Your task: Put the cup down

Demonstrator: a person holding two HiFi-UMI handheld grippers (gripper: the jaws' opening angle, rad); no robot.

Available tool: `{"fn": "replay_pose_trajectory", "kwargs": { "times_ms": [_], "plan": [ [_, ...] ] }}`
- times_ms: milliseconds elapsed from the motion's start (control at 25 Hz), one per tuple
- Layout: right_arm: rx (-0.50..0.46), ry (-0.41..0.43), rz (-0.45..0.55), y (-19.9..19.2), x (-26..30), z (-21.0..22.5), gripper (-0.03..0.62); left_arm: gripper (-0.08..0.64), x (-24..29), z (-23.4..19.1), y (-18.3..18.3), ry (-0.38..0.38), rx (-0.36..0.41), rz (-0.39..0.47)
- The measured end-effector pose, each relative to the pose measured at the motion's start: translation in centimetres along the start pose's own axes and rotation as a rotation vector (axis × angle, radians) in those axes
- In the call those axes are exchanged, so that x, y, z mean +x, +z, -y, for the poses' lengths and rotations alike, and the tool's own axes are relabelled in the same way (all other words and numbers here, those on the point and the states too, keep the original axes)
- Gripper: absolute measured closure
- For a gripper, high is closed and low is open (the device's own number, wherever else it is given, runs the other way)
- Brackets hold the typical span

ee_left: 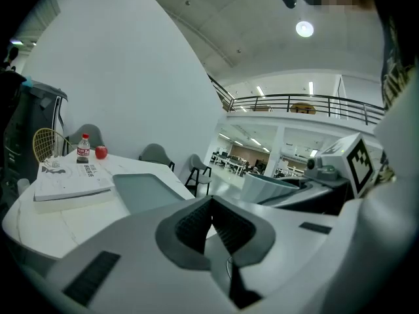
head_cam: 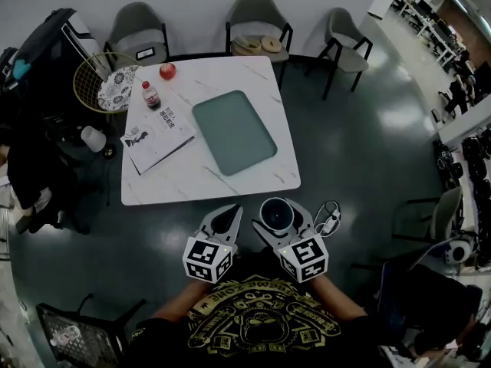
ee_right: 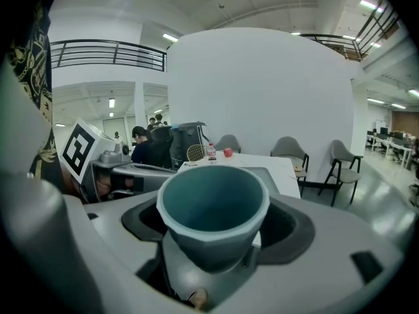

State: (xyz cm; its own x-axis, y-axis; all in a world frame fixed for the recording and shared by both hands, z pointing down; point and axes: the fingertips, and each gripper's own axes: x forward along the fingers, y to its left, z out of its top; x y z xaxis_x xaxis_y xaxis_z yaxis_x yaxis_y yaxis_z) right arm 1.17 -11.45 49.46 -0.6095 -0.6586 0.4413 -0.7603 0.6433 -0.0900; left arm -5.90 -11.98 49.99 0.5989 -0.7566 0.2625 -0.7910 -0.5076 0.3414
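Mid-carry: holding the cup (ee_right: 213, 208) upright, clamped between the fingers of the right gripper (head_cam: 278, 209), short of the near edge of the bench (head_cam: 253, 186) and not yet over it; left gripper (head_cam: 230, 215) empty, fingers (ee_left: 190, 224) pressed together. Next, seemingly: reaching forward over the bench, lowering until the base sits flat on bare top or the tray (head_cam: 234, 133); then spreading the fingers and backing away level, to avoid tipping.

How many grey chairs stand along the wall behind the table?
3: left chair and middle chair behind the table, right chair off its corner. Others may be hidden.
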Motion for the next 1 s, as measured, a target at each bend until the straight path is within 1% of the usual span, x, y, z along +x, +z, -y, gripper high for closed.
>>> {"fn": "replay_pose_trajectory", "kwargs": {
  "times_ms": [200,360,640,1000],
  "plan": [
    [-0.007,-0.003,0.001,0.3,0.8,-0.4,0.216,0.549,-0.4,-0.8,0.2,-0.007,-0.009,0.017],
    [-0.015,0.017,0.001,0.8,1.9,-0.5,0.216,0.549,-0.5,-1.6,0.4,0.001,-0.016,0.023],
    [-0.024,0.059,0.014,2.2,4.5,0.1,0.216,0.549,0.0,-3.4,1.4,0.032,-0.017,0.022],
    [-0.020,0.103,0.017,4.3,8.4,3.1,0.216,0.549,2.2,-6.2,2.8,0.101,-0.024,0.004]
  ]
}}
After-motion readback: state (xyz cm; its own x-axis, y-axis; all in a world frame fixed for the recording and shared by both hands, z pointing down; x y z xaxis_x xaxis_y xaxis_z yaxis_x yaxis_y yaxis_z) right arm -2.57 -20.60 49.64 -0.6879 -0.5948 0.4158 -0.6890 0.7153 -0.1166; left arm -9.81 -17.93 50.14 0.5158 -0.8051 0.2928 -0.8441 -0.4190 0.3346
